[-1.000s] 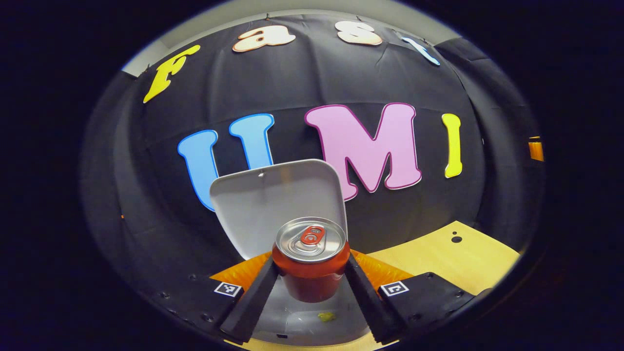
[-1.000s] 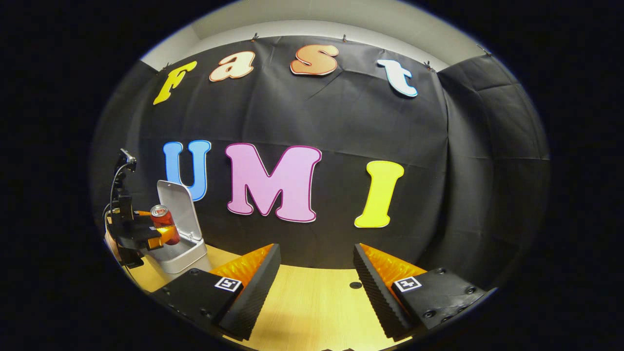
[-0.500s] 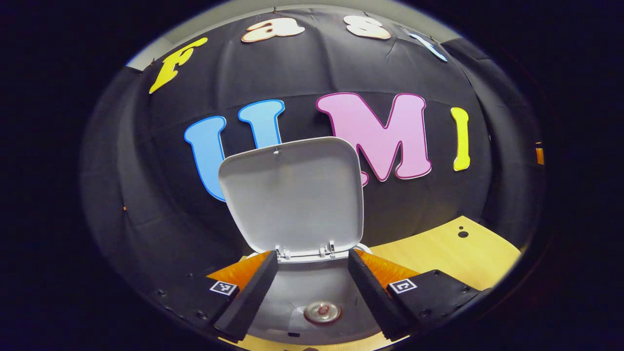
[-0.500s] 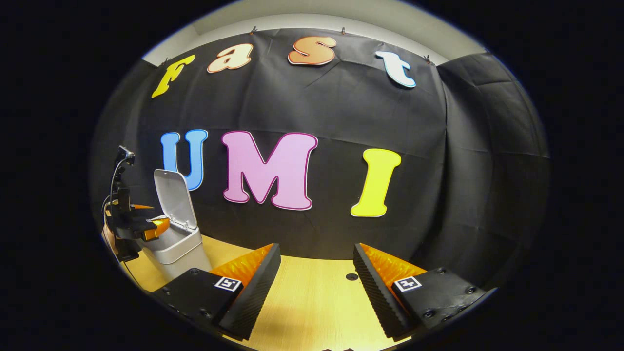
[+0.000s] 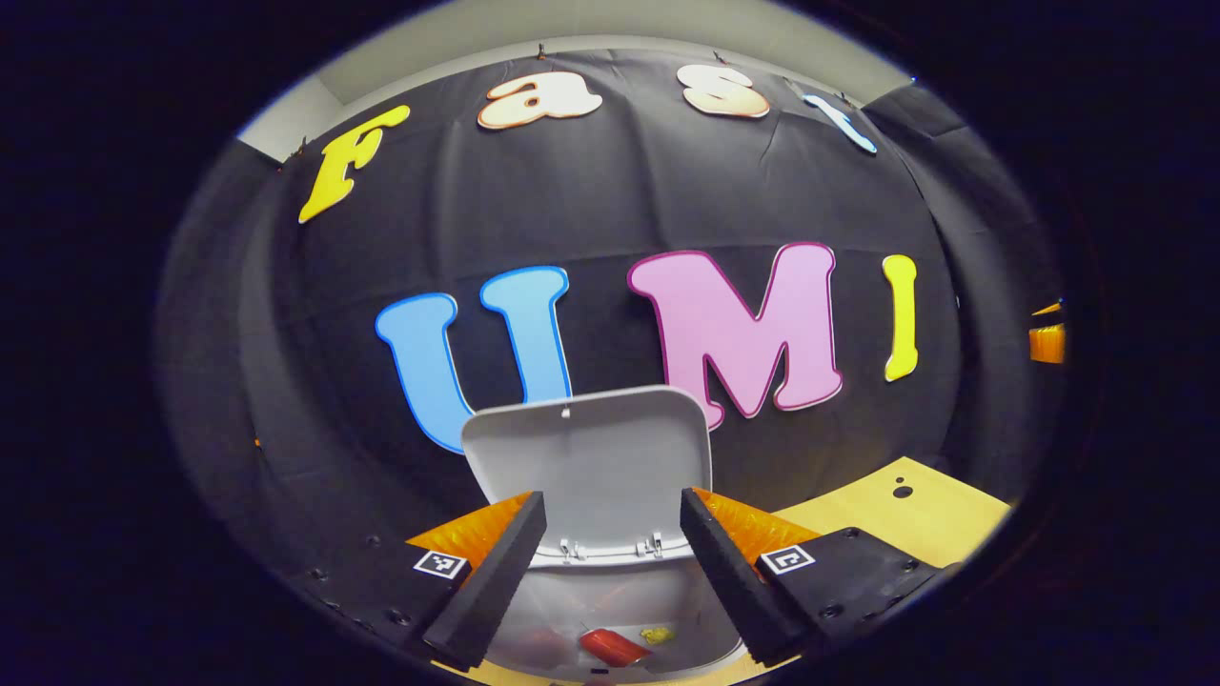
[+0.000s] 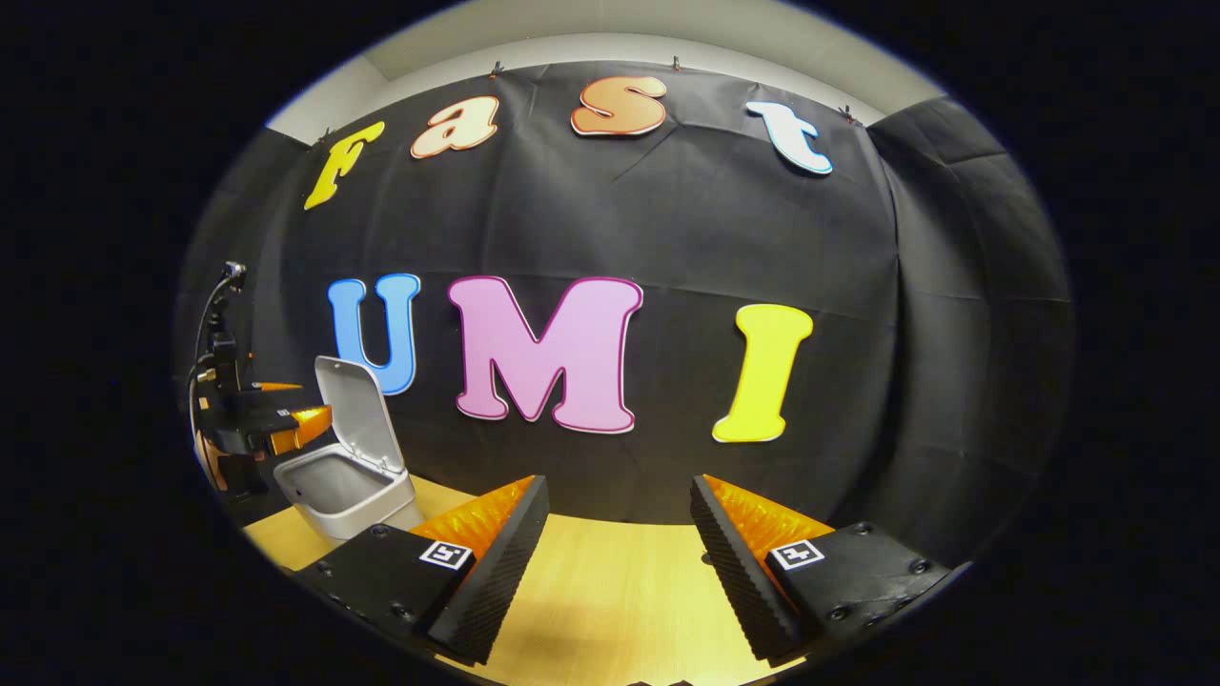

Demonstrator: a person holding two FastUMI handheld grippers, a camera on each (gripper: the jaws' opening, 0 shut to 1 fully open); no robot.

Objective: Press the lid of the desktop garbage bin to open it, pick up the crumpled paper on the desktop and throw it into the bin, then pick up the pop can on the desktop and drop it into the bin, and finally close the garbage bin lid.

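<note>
black cloth hangs behind a pale wooden table [image 6: 610, 591], and the landmark is the grey garbage bin [image 6: 348, 491] standing on that table near the cloth. its lid [image 5: 591, 467] stands upright at the back of the bin, hinged along the rear rim, so the mouth is wide open.

left gripper [image 5: 605, 562] hovers directly above the bin's mouth, looking down into it — its jaws are spread apart with nothing between them. down at the bottom of the bin lies the pop can [image 5: 610, 648], red, tipped on its side. just beside the can, also on the bin's floor, sits a small yellowish scrap [image 5: 658, 634]; whether that is the crumpled paper is hard to tell.

over in the right gripper view, the left gripper [image 6: 286, 429] hangs over the bin on the side away from the lid, fingers pointing toward the lid. right gripper [image 6: 615, 572] sits well apart from the bin, out over bare table — its jaws wide apart too, holding nothing. a small dark hole [image 5: 896, 492] marks the table off beyond the bin.
</note>
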